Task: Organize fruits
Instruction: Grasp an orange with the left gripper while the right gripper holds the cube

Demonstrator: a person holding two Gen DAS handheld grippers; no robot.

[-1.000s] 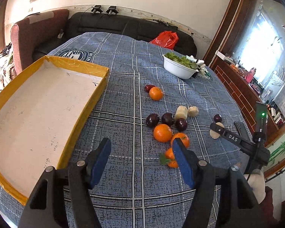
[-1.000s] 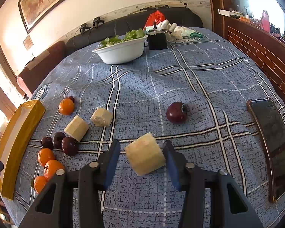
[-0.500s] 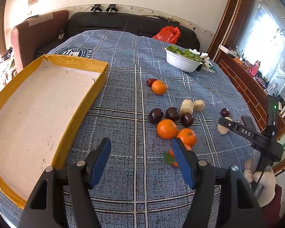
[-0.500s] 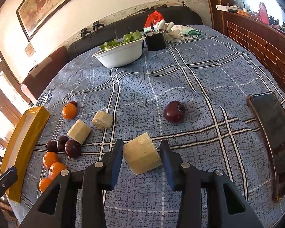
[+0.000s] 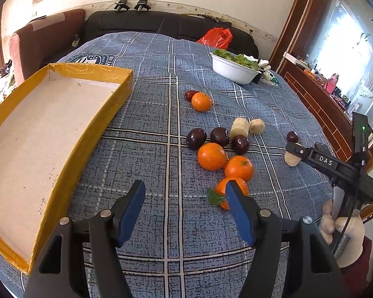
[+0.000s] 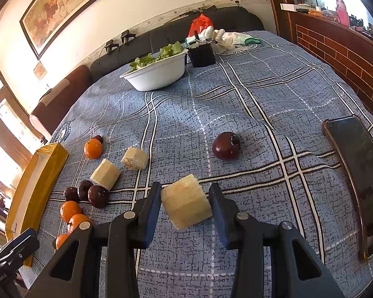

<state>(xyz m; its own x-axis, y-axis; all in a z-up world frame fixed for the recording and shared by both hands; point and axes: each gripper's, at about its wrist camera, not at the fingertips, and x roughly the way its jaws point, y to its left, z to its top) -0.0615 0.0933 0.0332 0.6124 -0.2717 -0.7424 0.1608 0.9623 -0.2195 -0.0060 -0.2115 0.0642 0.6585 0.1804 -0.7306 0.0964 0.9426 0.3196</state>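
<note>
Three oranges (image 5: 212,156) lie in a cluster with three dark plums (image 5: 196,138) on the blue checked tablecloth. My left gripper (image 5: 185,188) hovers open just short of them, its right finger covering part of the nearest orange (image 5: 220,190). Nothing is between its pads. Further back lie two pale chunks (image 5: 240,128), one orange (image 5: 201,101) and a plum (image 5: 190,94). My right gripper (image 6: 185,191) is shut on a third pale yellow chunk (image 6: 186,201). A lone plum (image 6: 226,146) lies beyond it.
An empty yellow-rimmed box (image 5: 121,92) fills the left side. A white bowl of greens (image 6: 159,72) and a black container (image 6: 201,54) stand at the far end. A phone (image 6: 355,161) lies on the right. A dark sofa runs behind the table.
My left gripper has sunk a little toward the orange cluster, which now looks nearer. The right gripper has kept its place with the chunk still in it.
</note>
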